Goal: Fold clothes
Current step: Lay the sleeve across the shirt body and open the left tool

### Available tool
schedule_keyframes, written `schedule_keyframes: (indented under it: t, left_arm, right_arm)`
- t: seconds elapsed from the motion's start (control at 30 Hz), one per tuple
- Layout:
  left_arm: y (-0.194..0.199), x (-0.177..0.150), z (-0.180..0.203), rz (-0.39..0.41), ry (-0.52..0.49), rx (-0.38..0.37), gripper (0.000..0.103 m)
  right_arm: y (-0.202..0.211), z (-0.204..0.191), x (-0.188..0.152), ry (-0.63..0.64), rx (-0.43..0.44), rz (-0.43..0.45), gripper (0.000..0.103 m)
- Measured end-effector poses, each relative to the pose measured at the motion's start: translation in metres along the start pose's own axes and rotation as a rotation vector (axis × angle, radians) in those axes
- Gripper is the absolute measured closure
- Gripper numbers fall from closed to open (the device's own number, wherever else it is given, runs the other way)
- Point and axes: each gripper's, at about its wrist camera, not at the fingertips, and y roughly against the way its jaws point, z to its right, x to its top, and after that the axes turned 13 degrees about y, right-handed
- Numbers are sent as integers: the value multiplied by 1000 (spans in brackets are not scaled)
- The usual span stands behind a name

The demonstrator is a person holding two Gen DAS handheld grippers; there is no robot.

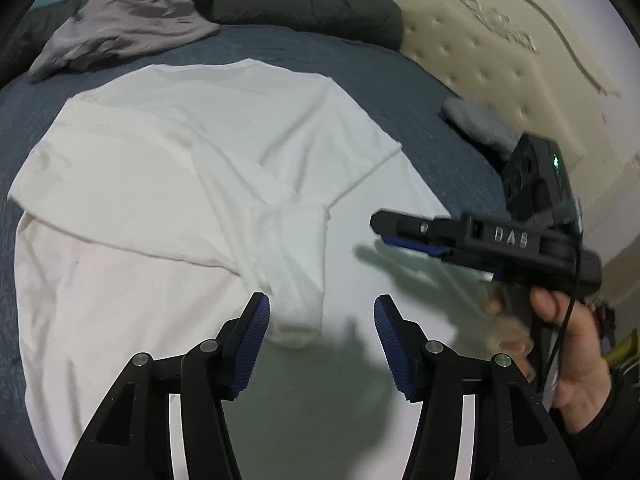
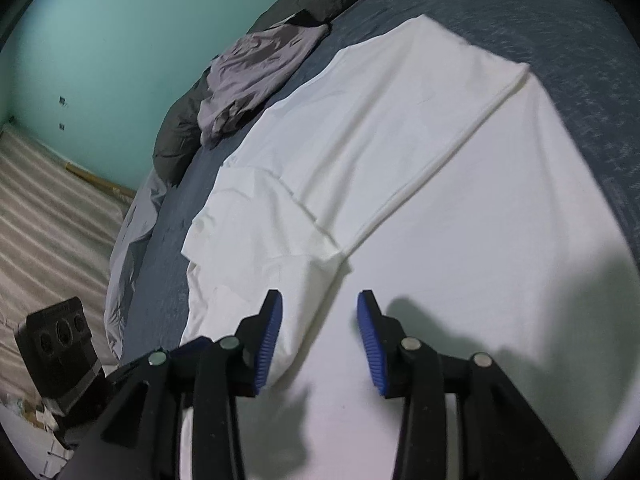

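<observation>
A white long-sleeved shirt [image 1: 168, 168] lies spread on the blue bedspread [image 1: 360, 68], one side and a sleeve folded over its middle. The sleeve cuff [image 1: 298, 320] lies between my left gripper's jaws. My left gripper [image 1: 322, 312] is open and empty just above the shirt. My right gripper [image 1: 380, 226] hovers to the right over the shirt, held by a hand. In the right wrist view the right gripper [image 2: 320, 308] is open and empty above the shirt [image 2: 400, 152], beside the folded edge.
A crumpled grey garment [image 1: 120, 24] lies at the far side of the bed, against a dark rolled blanket [image 1: 304, 4]. A small folded grey cloth [image 1: 480, 124] sits at the bed's right edge by a beige padded headboard [image 1: 500, 60]. A striped floor [image 2: 48, 208] lies left of the bed.
</observation>
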Motion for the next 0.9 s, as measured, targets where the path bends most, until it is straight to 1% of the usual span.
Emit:
schedule_keyframes:
  t: [0.07,0.13,0.2,0.3,0.37,0.4,0.43,0.47,0.5,0.6,0.67,0.8,0.87,0.9]
  left_arm:
    - [11,2,-12,36,30,10,44]
    - [21,2,-29,61,58,42,43]
    - [27,2,-45,83,88,66,43]
    - [36,1,-74,106,148,87,43]
    - [42,2,-90,123,185,90,43]
    - [45,2,-96,132,200,87,43]
    - [48,3,-101,140,216,84,43]
    - [51,3,-105,146,226,80,43]
    - [54,3,-109,150,234,75,43]
    - [58,3,-114,160,247,61,43]
    - [63,3,-118,173,255,53,43]
    - [70,4,-125,195,272,39,43]
    - [74,4,-129,199,279,37,43]
    - [76,4,-131,202,285,34,43]
  right_arm:
    - [-5,-7,0,17,6,-10,58]
    - [-14,-16,-1,46,9,-34,57]
    - [-25,-25,-3,82,-5,-65,57]
    - [-40,-31,-7,110,-53,-104,58]
    - [-45,-31,-9,109,-62,-112,69]
    - [-47,-31,-10,105,-68,-115,82]
    - [-49,-30,-10,102,-73,-118,90]
    - [-47,-30,-10,99,-75,-110,92]
    - [-46,-31,-11,97,-75,-101,98]
    - [-32,-29,-10,79,-92,-52,100]
    - [-19,-24,-12,57,-118,-22,101]
    - [3,1,-23,-74,-186,17,101]
    - [10,9,-26,-118,-210,27,99]
    - [18,12,-27,-143,-247,37,98]
